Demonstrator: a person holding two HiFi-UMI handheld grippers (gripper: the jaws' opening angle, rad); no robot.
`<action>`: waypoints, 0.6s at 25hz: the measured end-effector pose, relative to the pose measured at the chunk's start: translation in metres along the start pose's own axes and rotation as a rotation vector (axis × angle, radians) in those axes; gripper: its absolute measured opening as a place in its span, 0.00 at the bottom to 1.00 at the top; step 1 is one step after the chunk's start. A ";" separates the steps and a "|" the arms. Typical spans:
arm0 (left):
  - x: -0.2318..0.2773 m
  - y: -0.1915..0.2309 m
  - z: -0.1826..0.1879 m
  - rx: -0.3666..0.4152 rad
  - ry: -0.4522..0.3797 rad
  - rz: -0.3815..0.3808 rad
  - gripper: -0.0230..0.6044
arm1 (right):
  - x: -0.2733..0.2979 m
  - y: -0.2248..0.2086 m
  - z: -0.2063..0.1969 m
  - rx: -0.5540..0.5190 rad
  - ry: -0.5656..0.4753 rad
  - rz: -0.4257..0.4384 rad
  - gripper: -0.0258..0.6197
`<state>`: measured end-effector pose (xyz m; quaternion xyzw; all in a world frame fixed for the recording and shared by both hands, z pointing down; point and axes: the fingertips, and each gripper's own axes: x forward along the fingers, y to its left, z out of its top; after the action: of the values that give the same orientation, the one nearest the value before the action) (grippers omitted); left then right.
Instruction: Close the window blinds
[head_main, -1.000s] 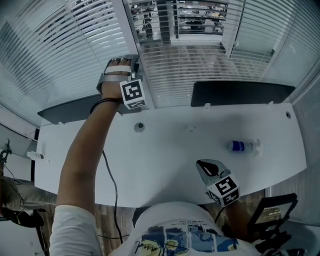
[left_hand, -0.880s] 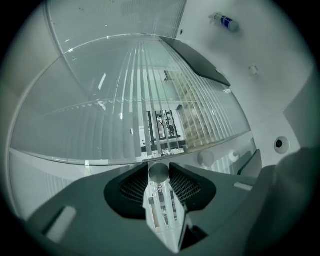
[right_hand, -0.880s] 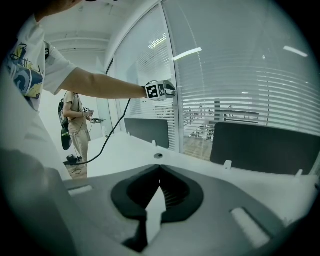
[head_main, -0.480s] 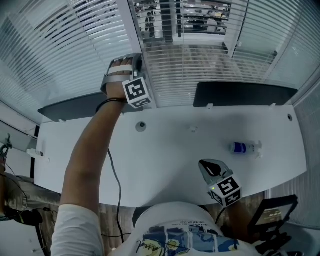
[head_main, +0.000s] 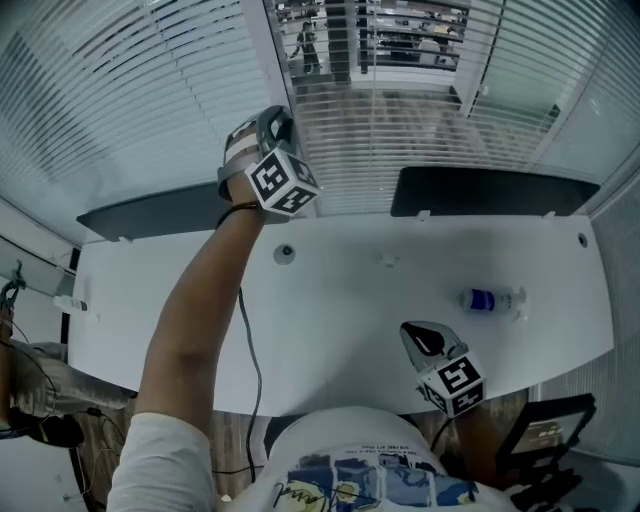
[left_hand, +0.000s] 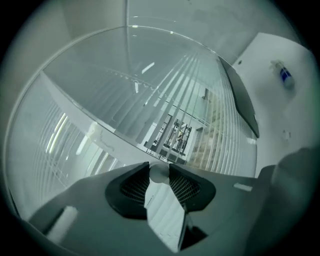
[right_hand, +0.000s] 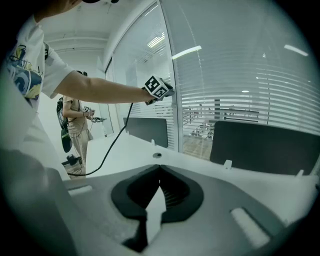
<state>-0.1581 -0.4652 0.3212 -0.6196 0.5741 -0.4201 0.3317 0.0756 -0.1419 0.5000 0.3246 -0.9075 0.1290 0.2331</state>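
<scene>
Hanging over the glass behind the far edge of the surface (head_main: 340, 300), head view: the window blinds (head_main: 420, 120). Their slats are lying partly open, and the outdoors is showing through the middle panel. The left gripper (head_main: 276, 126) is reaching up to the upright frame between two panels. The right gripper (head_main: 421, 338) is idling low, near the person's body. A small bottle (head_main: 490, 298) is lying on the surface, well apart from both.

Left gripper view: the fingers (left_hand: 184, 186) are clenching a pale round rod (left_hand: 159, 172), seen end-on and pinched between the ribbed pads. It is judged to be the blinds' tilt wand.
- Handling, judged: the wand is likely to be light, stiff, thin and smooth, so it may slip or spin in the pads.
- The slats look thin and easily bent, so they are better left untouched.
- Best hold: square across the wand, pads flat on it, turning about its own axis rather than pulling sideways.

Right gripper view: the fingers are resting tip to tip, grasping nothing, and pointing across the surface toward the dark panels (right_hand: 260, 145) below the blinds. A person (right_hand: 76, 125) is standing in the background at the left.
</scene>
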 end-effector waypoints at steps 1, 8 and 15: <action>-0.001 0.002 0.000 -0.048 0.000 0.003 0.22 | 0.000 0.000 0.000 0.000 0.000 0.001 0.04; -0.006 0.007 -0.001 -0.342 -0.010 0.007 0.22 | 0.000 0.001 -0.003 -0.004 0.002 0.003 0.04; -0.011 0.008 -0.005 -0.637 -0.011 0.006 0.22 | -0.001 0.000 -0.010 -0.003 0.005 0.005 0.04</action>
<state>-0.1656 -0.4548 0.3146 -0.6930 0.6766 -0.2149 0.1255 0.0796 -0.1374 0.5084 0.3215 -0.9081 0.1290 0.2353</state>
